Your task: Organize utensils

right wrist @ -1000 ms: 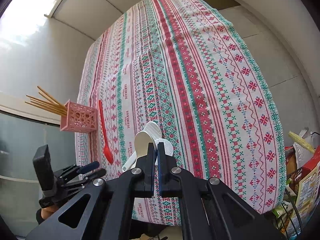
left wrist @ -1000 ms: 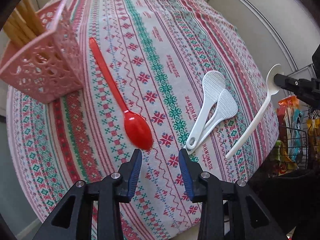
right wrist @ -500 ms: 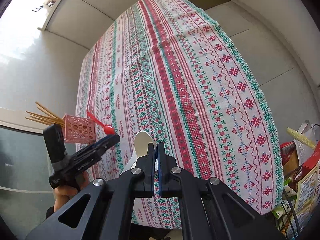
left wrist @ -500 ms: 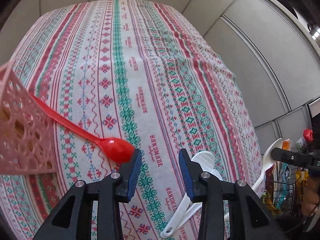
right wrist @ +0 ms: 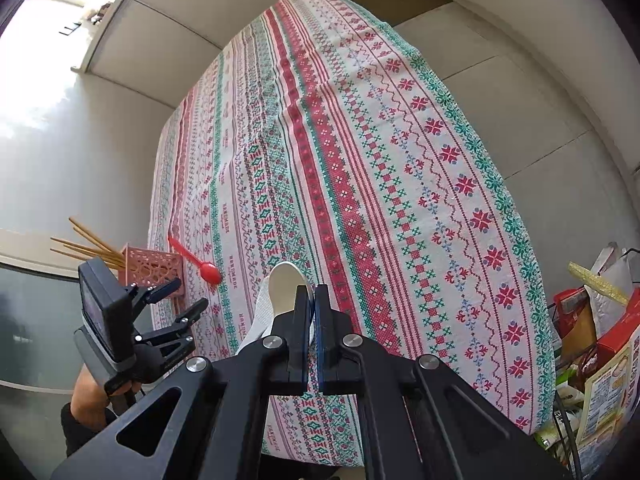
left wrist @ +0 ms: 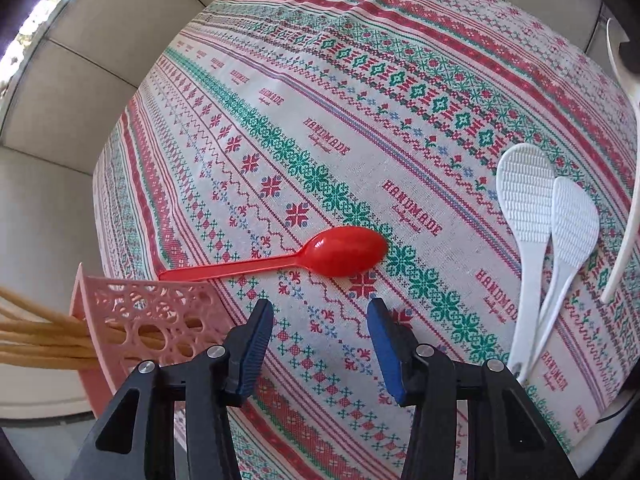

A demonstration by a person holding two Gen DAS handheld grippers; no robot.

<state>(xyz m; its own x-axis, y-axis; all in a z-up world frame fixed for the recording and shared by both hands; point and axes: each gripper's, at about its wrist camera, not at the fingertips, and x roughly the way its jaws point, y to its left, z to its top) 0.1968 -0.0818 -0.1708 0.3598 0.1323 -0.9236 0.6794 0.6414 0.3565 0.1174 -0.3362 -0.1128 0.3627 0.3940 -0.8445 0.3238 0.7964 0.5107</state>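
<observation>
A red plastic spoon [left wrist: 344, 251] lies on the patterned tablecloth [left wrist: 360, 100], bowl to the right, just beyond my left gripper [left wrist: 319, 314]. Its jaws are opening, and only cloth shows between them. A pink lattice holder [left wrist: 152, 320] with wooden chopsticks [left wrist: 36, 340] stands close at the left. Two white rice paddles [left wrist: 524, 208] lie side by side at the right. My right gripper [right wrist: 312, 296] is shut on a white spoon [right wrist: 286, 286], held above the table's near edge. That white spoon [left wrist: 624, 248] also shows at the right edge of the left wrist view.
In the right wrist view a hand [right wrist: 92, 392] holds the left gripper [right wrist: 184, 300] beside the pink holder [right wrist: 154, 266] and red spoon [right wrist: 210, 272]. Bags and boxes of groceries [right wrist: 600, 340] crowd a wire rack off the table's right side. Pale wall panels surround the table.
The left gripper has rolled and swung, so the red spoon now lies crosswise just ahead of its jaws, which stand wider. The right gripper drifted slightly, still holding the white spoon.
</observation>
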